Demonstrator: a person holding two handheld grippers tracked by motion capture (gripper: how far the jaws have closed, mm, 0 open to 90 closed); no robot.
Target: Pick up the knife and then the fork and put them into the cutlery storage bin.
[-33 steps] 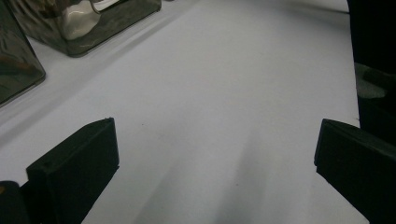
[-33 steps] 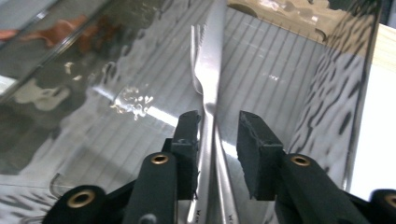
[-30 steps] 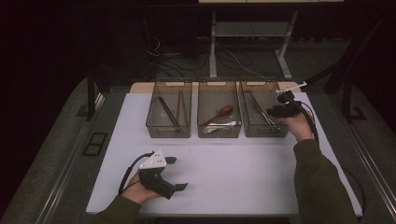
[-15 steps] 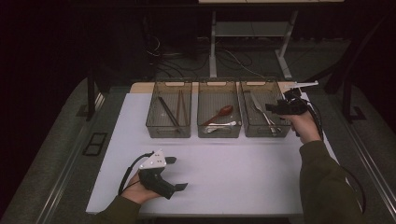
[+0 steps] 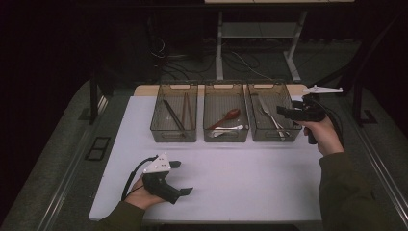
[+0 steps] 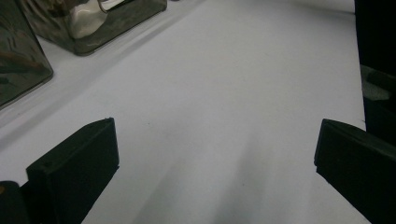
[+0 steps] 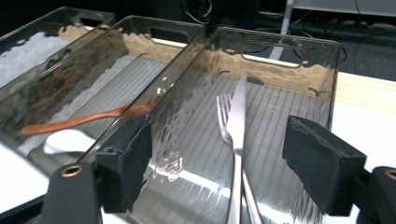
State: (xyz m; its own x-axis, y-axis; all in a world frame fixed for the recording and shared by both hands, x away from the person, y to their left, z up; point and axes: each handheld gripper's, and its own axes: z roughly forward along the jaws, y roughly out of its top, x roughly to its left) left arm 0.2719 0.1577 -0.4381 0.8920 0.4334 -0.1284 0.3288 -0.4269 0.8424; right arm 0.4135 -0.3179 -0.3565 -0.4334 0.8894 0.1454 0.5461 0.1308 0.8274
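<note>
Where bins stand — white tabletop (image 5: 231,178), dark room.

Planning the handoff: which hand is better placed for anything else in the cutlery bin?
Right. Its tongs hang open over the right bin, where knife and fork lie, jaws just opened, nothing between. Left tongs rest open on the mat, far off.

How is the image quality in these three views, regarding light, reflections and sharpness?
High view: the white table is evenly lit, the room around it is nearly black, and small details look soft. Left gripper view: soft shadows fall on the table beyond the blurred, open left gripper. Right gripper view: the ribbed walls of the right bin give wavy glare, while the knife and fork stay sharp.
</note>
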